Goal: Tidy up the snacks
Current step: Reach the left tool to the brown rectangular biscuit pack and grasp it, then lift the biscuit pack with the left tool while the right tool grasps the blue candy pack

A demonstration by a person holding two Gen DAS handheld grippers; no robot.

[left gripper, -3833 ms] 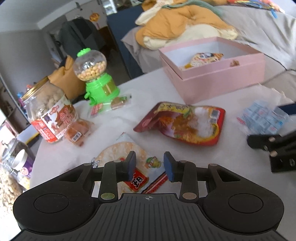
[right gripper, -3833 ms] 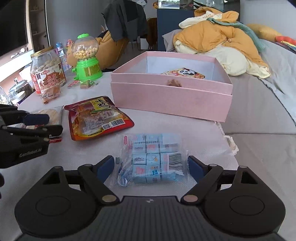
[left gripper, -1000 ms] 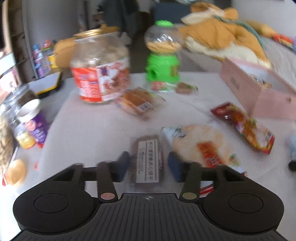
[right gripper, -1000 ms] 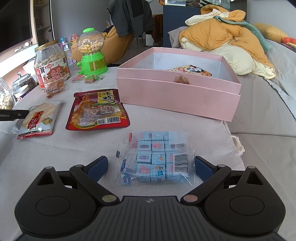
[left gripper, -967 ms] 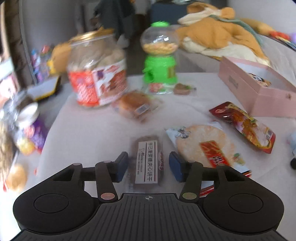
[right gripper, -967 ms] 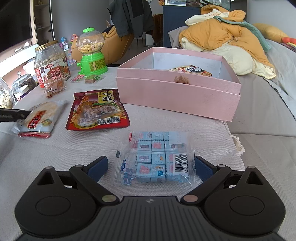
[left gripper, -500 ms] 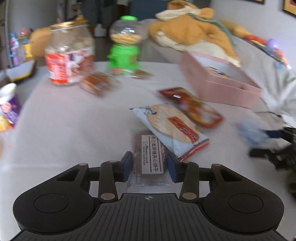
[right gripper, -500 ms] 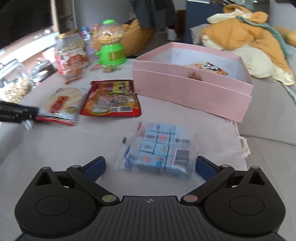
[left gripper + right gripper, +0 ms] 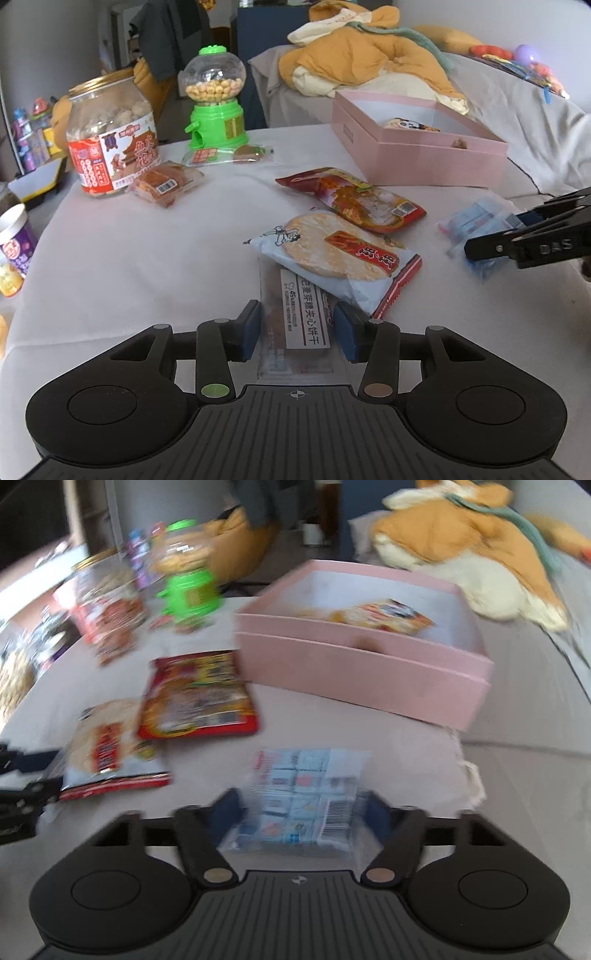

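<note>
Risk we note: left gripper (image 9: 297, 328) clamps the biscuit packet (image 9: 295, 317) whose far end sits under the rice cracker bag (image 9: 334, 258), so lifting may drag it, while right gripper (image 9: 301, 808) pinches the blue candy bag (image 9: 306, 794) short of the pink box (image 9: 365, 672)

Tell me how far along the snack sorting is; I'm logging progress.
Done: one panda packet lies in the pink box. In hand: left tongs grip a biscuit pack; right tongs grip blue candies. Left: rice cracker, red pouch.
</note>
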